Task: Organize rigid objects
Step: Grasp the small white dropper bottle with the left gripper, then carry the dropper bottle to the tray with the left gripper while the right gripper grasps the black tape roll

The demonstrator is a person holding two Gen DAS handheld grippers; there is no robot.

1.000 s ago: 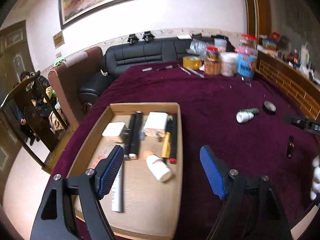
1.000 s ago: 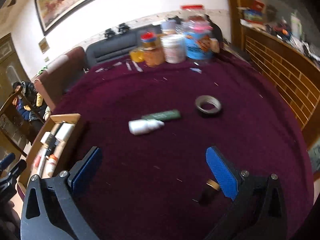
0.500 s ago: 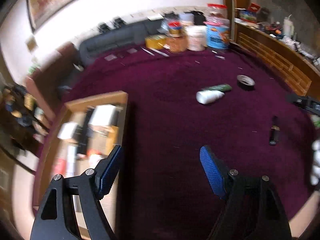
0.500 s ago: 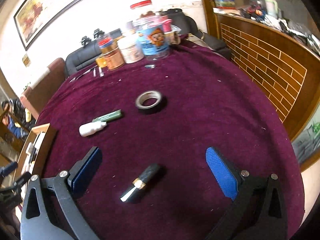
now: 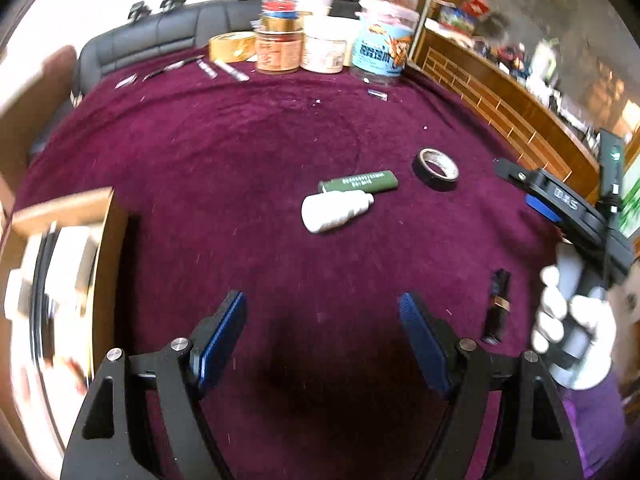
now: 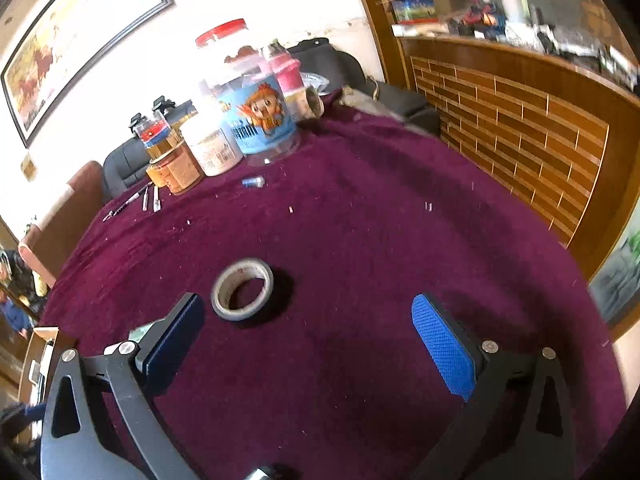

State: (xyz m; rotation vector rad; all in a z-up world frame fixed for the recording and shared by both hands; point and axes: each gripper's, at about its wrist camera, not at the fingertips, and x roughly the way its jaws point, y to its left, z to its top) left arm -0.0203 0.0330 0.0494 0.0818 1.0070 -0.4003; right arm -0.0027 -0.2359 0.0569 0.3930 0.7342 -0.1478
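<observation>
My left gripper [image 5: 320,320] hangs over the near middle of the table [image 5: 240,152], its blue pads spread wide with nothing between them. Ahead of it, toward the table's centre, a white bottle [image 5: 336,212] lies on its side touching a green tube [image 5: 360,182], and just to their right sits a roll of dark tape [image 5: 436,164]. A small black tube with a gold band [image 5: 496,304] lies near the right edge, just right of my left gripper and apart from its right pad. At the left edge I see the cardboard box [image 5: 60,260], blurred, with pale items inside that I cannot make out.

My right gripper [image 6: 308,328] is also wide open and holds nothing. The roll of tape [image 6: 242,288] lies flat on the table just ahead of its left pad, close to that pad and well away from the right one; I cannot tell whether it touches. In the left wrist view my gloved right hand [image 5: 572,328] grips that tool over the right edge.

Jars and tubs [image 6: 256,120] stand clustered at the far edge.
</observation>
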